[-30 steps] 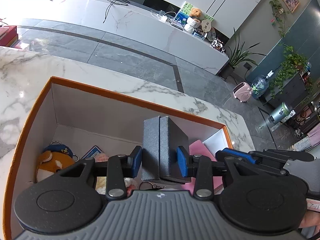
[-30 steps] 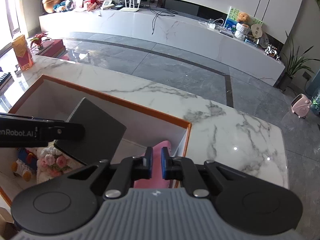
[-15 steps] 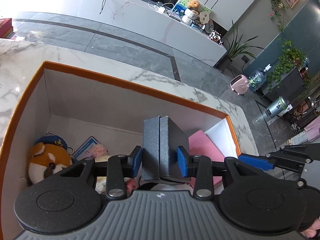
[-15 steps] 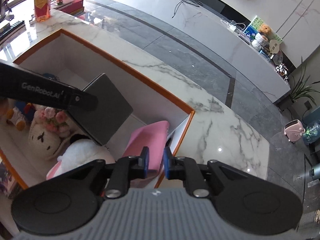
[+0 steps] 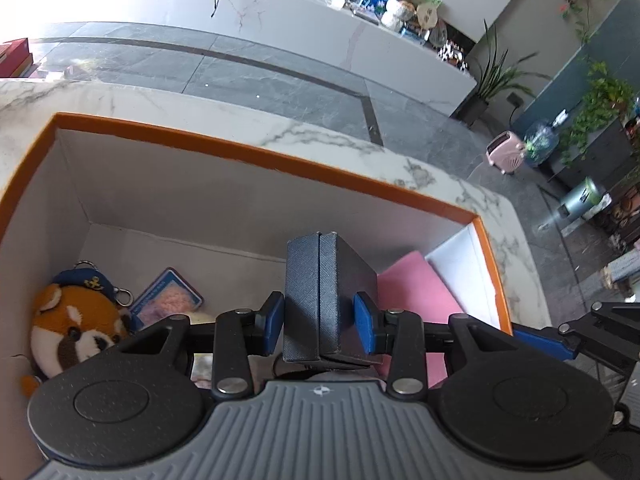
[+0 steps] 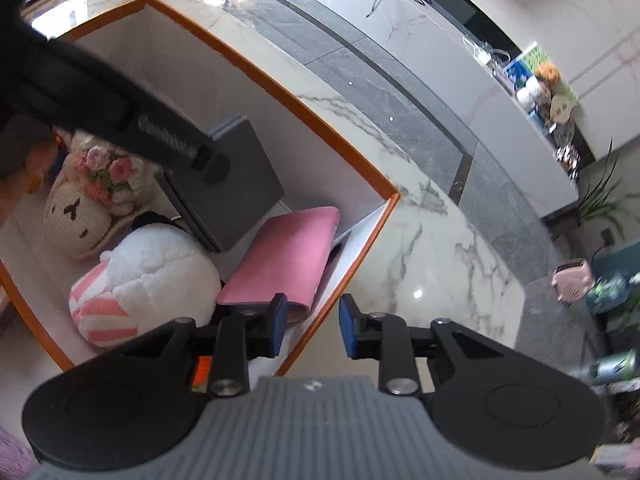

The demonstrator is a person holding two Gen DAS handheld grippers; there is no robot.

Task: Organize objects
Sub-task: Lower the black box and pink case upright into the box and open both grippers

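Observation:
My left gripper (image 5: 319,327) is shut on a dark grey box (image 5: 326,292) and holds it inside the orange-rimmed white bin (image 5: 256,156), near its right end. The grey box (image 6: 236,184) also shows in the right wrist view, tilted above the pink case (image 6: 288,256). My right gripper (image 6: 312,326) is open and empty, hovering over the bin's right rim (image 6: 340,280). In the bin lie a red panda plush (image 5: 76,332), a card (image 5: 168,300), a cream bear plush (image 6: 80,216) and a white and pink plush (image 6: 148,276).
The bin sits on a white marble table (image 6: 432,264), whose far edge drops to a grey tiled floor (image 5: 280,80). A long white bench (image 5: 280,12) with toys stands beyond. Plants and a pink heater (image 5: 505,154) stand at the right.
My right gripper has opened, let go of the pink case and pulled back to the bin's right rim. My left gripper has lowered the grey box deeper into the bin.

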